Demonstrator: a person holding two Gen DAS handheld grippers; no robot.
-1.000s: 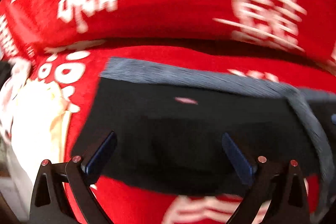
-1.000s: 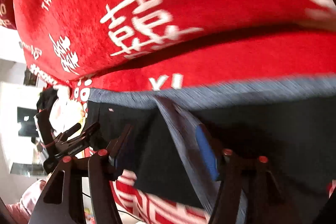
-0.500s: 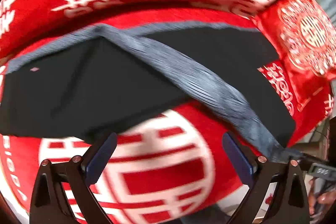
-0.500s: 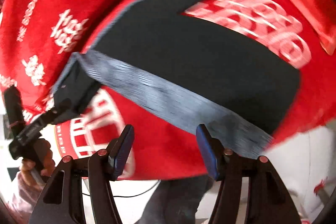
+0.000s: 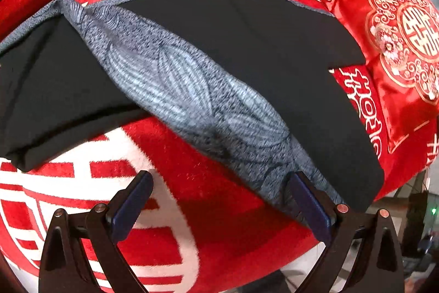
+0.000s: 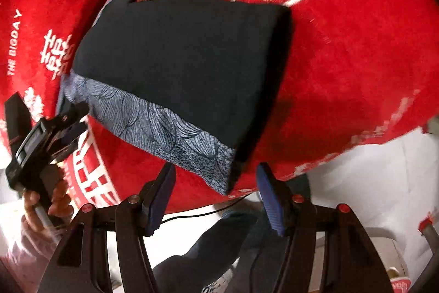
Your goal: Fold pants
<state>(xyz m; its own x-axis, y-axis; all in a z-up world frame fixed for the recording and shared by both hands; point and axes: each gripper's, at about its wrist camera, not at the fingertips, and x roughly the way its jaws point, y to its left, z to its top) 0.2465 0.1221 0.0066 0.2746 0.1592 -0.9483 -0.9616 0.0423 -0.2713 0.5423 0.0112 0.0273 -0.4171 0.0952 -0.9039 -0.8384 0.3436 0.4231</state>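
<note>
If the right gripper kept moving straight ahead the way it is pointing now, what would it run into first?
Most likely the grey patterned waistband of the folded black pants: its near corner hangs just ahead of the open right gripper, over the red cloth's edge. Depth is unclear.

White letters "THE BIGDAY" run along the left part of the red cloth [image 6: 343, 51].

There is one pair of black pants [image 5: 247, 51] with one grey patterned band [image 5: 186, 100]. One red cover [image 5: 225, 224] lies under them. One red cushion [image 5: 406, 45] is visible. Two hand-held grippers are visible: left hand-held gripper [image 5: 219, 202], right hand-held gripper [image 6: 214, 191].
</note>
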